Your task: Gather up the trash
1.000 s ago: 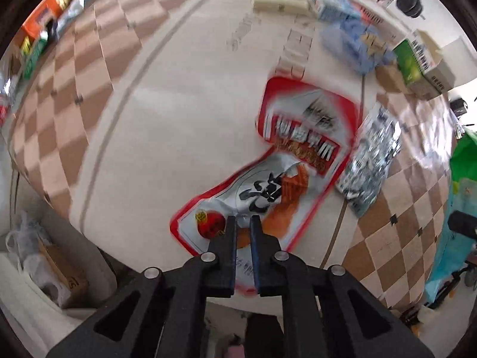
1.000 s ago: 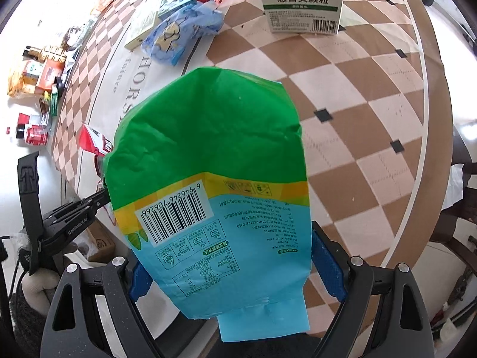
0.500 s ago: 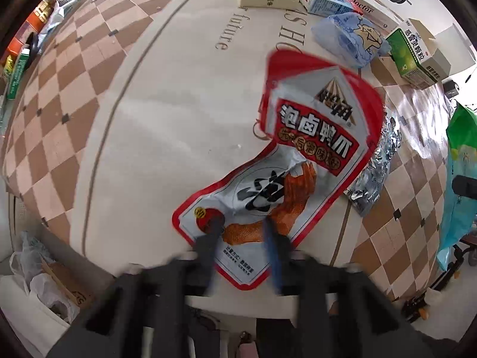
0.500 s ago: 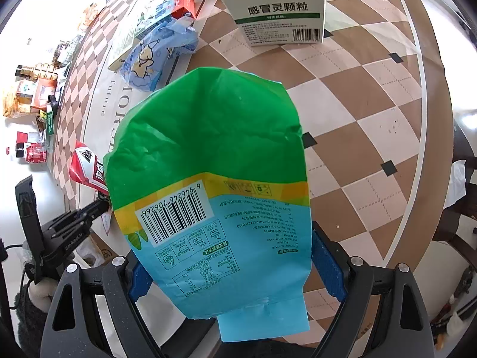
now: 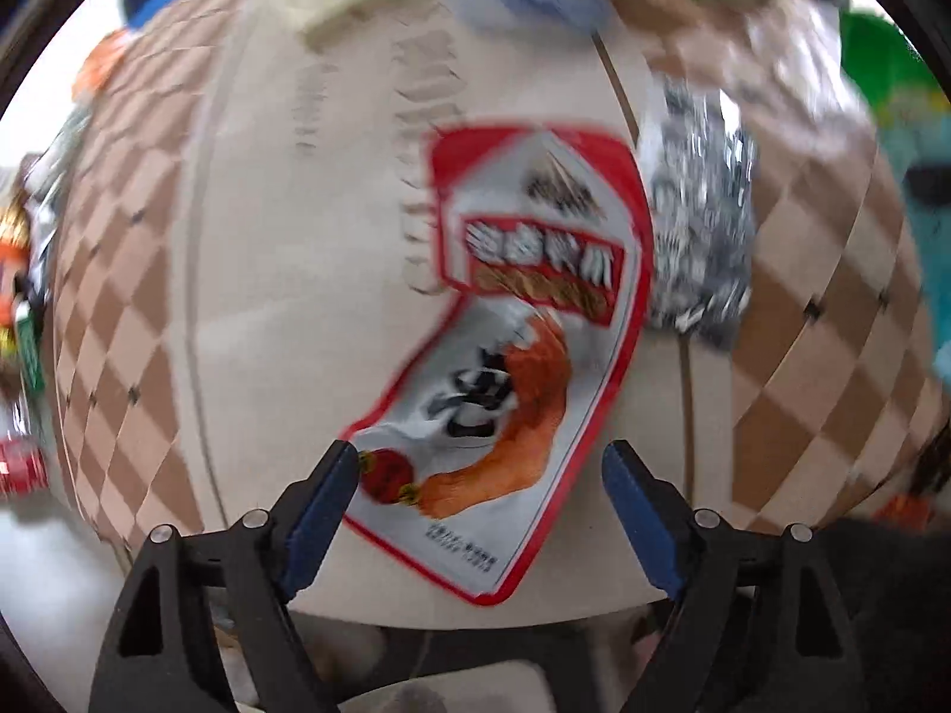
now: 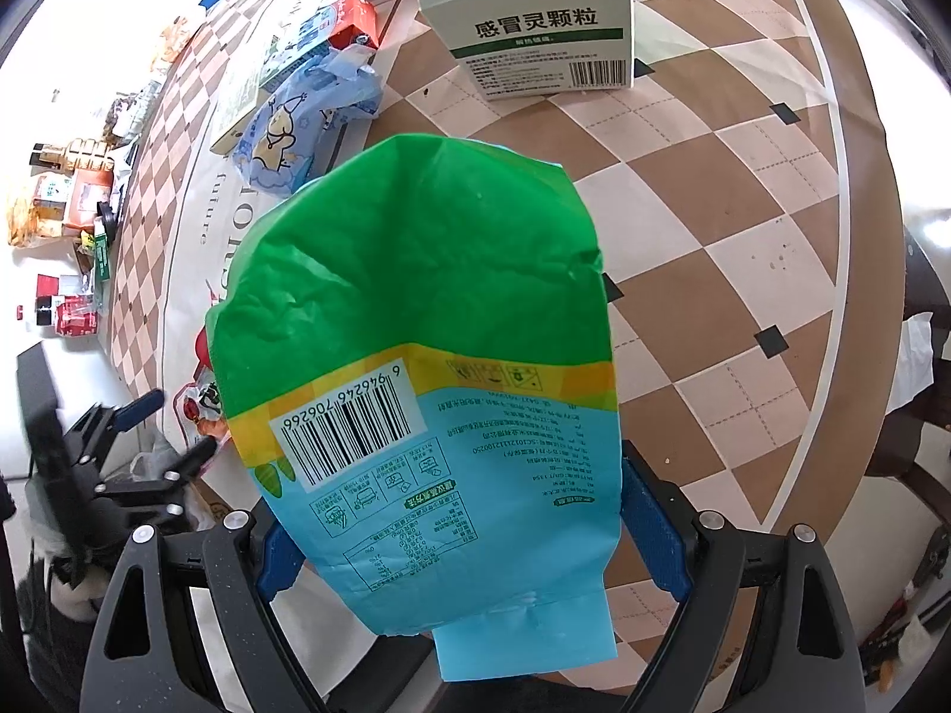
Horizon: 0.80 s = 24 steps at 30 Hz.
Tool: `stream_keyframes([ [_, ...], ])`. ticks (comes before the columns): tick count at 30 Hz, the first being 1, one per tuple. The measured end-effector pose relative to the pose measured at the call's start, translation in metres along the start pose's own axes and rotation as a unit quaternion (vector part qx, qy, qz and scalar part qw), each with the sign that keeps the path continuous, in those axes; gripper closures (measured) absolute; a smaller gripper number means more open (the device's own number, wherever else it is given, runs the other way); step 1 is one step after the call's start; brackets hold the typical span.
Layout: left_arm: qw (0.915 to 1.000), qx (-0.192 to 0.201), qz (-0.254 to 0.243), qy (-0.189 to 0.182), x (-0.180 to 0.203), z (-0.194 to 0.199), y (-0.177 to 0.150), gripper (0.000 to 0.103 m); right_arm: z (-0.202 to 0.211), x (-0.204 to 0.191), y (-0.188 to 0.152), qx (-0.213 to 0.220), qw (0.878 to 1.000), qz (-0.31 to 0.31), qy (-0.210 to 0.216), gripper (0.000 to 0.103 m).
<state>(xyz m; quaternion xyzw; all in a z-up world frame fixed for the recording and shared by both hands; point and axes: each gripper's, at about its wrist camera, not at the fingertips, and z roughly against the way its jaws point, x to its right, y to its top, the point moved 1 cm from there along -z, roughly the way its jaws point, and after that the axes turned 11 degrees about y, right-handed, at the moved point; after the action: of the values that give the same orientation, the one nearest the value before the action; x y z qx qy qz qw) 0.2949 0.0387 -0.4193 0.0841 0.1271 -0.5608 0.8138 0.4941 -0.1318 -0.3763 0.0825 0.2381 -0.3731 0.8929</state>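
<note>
- Left tongs (image 5: 480,478): jaws opening, pads clear of the red-edged snack wrapper (image 5: 523,321), which lies flat near the table (image 5: 267,297) edge.
- Advice: approach low and pinch the wrapper's near corner; the glossy film may slip.
- Right tongs (image 6: 452,540): clamped on a creased green-and-blue bag (image 6: 416,327).
- Crinkled foil wrapper (image 5: 698,226) lies beside the snack wrapper.

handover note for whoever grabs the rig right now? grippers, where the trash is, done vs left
Left gripper: jaws opening over the red-and-white snack wrapper, which lies flat at the table's near edge, not gripped.
Right gripper: jaws wide, clamped on the green-and-blue bag, held above the table.
Still on the table: silver foil wrapper beside the red one, blue plastic bag, medicine box, more boxes behind.
Done: green bag picked up.
Left: grasp the red wrapper, then the rest. No bin identifiable.
</note>
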Motion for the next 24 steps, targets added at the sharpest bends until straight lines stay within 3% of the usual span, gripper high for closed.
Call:
stream_keyframes([
  [1, 0.9999, 0.000, -0.008, 0.011, 0.002, -0.002, 0.003, 0.009, 0.000, 0.001, 0.000, 0.000, 1.000, -0.001, 0.000, 0.012],
  [3, 1.0000, -0.008, -0.003, 0.005, -0.003, -0.007, 0.011, 0.004, 0.000, 0.003, 0.000, 0.000, 1.000, -0.003, 0.000, 0.012],
  [8, 0.9964, -0.022, 0.056, -0.060, -0.032, -0.020, 0.026, 0.007, -0.002, 0.006, 0.000, -0.001, 1.000, -0.010, 0.004, 0.012],
  [11, 0.9923, -0.014, 0.100, -0.071, -0.048, -0.017, 0.030, 0.009, -0.003, 0.006, 0.001, -0.002, 1.000, -0.009, 0.005, 0.012],
  [14, 0.9917, -0.007, 0.114, -0.058, -0.060, -0.014, 0.029, 0.018, -0.004, 0.006, 0.003, -0.001, 1.000, -0.010, 0.005, 0.012],
  [16, 0.9910, -0.003, 0.123, -0.054, -0.058, -0.006, 0.016, 0.035, -0.005, 0.007, 0.003, -0.001, 1.000, -0.010, 0.005, 0.012],
  [18, 0.9883, -0.001, 0.136, -0.069, -0.058, -0.005, -0.001, 0.045, -0.006, 0.007, 0.003, -0.001, 1.000, -0.010, 0.006, 0.012],
  [24, 0.9881, 0.004, 0.134, -0.075, -0.047, 0.008, -0.011, 0.056, -0.008, 0.001, 0.003, -0.004, 1.000, -0.002, 0.007, 0.012],
])
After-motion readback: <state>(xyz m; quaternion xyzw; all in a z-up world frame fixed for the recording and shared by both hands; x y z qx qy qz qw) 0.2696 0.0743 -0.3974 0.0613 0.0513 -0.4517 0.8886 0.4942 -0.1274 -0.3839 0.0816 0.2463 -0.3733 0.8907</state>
